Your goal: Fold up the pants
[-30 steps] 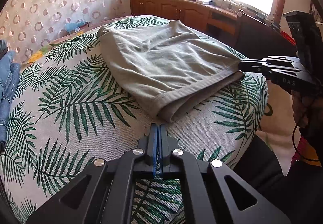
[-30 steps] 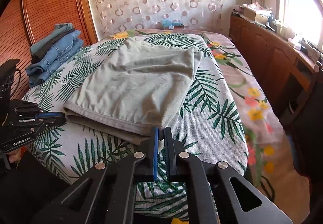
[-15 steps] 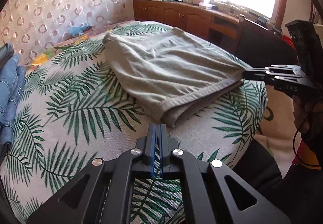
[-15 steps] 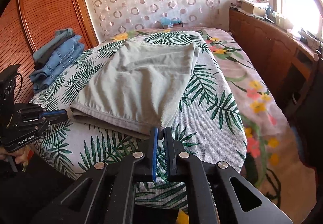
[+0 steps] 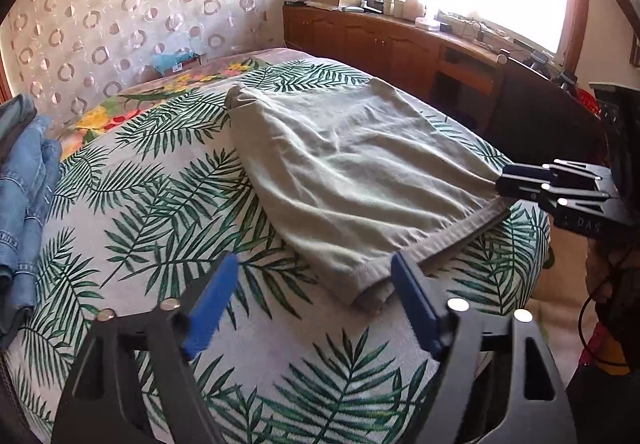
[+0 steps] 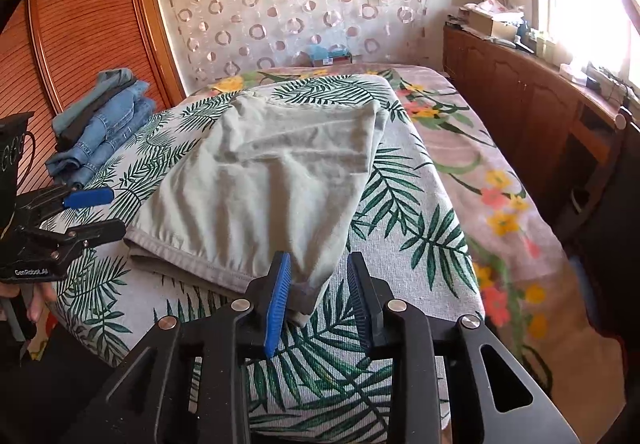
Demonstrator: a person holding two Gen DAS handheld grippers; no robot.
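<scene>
Folded grey-green pants (image 5: 352,172) lie on a bed (image 5: 168,228) spread with a palm-leaf cover, their hemmed edge along the bed's near edge, as a person works a gripper in each hand. The left gripper (image 5: 312,296) is opening, its blue pads spread wide over the cover with nothing between them; the pants' near left corner sits just beside its right finger. The right gripper (image 6: 318,284) is also opening, its jaws part-spread around the pants' near right corner, which lies loose between the pads rather than pinched.

Judged from this, the fold is laid and both corners are being let go. To finish the step well, each gripper should draw straight back off the near edge without snagging the hem, so the layers stay squared; the right corner looks most at risk of being dragged, as it droops between the pads. A further fold toward the bed's far edge may still be needed.

Readable writing: "GenRobot.AI" on the left gripper's body in the right wrist view; the letters "DAS" on the right gripper in the left wrist view. Folded jeans (image 6: 100,124) are stacked at the bed's left edge.
</scene>
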